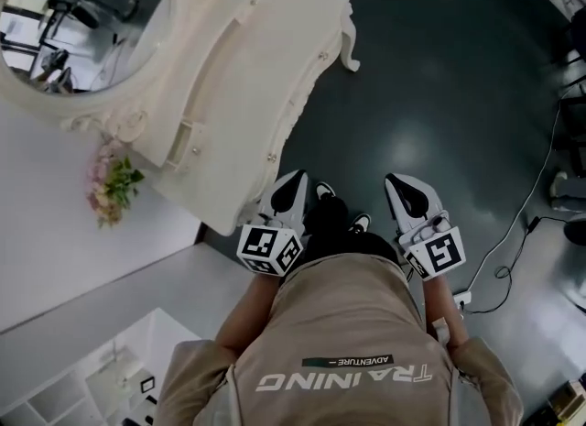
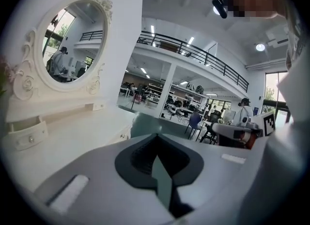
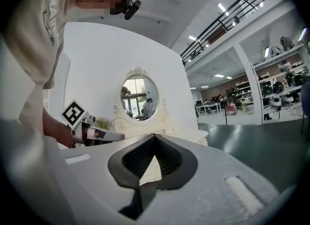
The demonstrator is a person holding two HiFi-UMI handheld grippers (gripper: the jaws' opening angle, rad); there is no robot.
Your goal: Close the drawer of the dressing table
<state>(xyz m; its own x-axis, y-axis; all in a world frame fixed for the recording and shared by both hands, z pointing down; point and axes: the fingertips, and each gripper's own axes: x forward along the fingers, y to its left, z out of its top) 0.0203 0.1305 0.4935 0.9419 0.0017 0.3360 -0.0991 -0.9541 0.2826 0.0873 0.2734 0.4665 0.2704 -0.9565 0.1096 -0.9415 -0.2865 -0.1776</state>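
Note:
The cream dressing table (image 1: 229,76) with its oval mirror (image 1: 82,21) stands at the upper left of the head view. A small knobbed drawer (image 1: 186,137) under the mirror juts a little out of its shelf; the left gripper view shows this small drawer (image 2: 28,136) too. The long front with its knobs (image 1: 270,157) looks flush. My left gripper (image 1: 291,193) hovers just off the table's near corner, shut and holding nothing. To its right my right gripper (image 1: 405,191) hangs over the floor, also shut and holding nothing. Neither touches the table.
A bunch of pink flowers (image 1: 112,186) sits left of the table by the white wall. A black cable (image 1: 524,223) runs across the dark green floor at the right. A white shelf unit (image 1: 101,378) lies at the lower left. The person's feet (image 1: 334,200) stand between the grippers.

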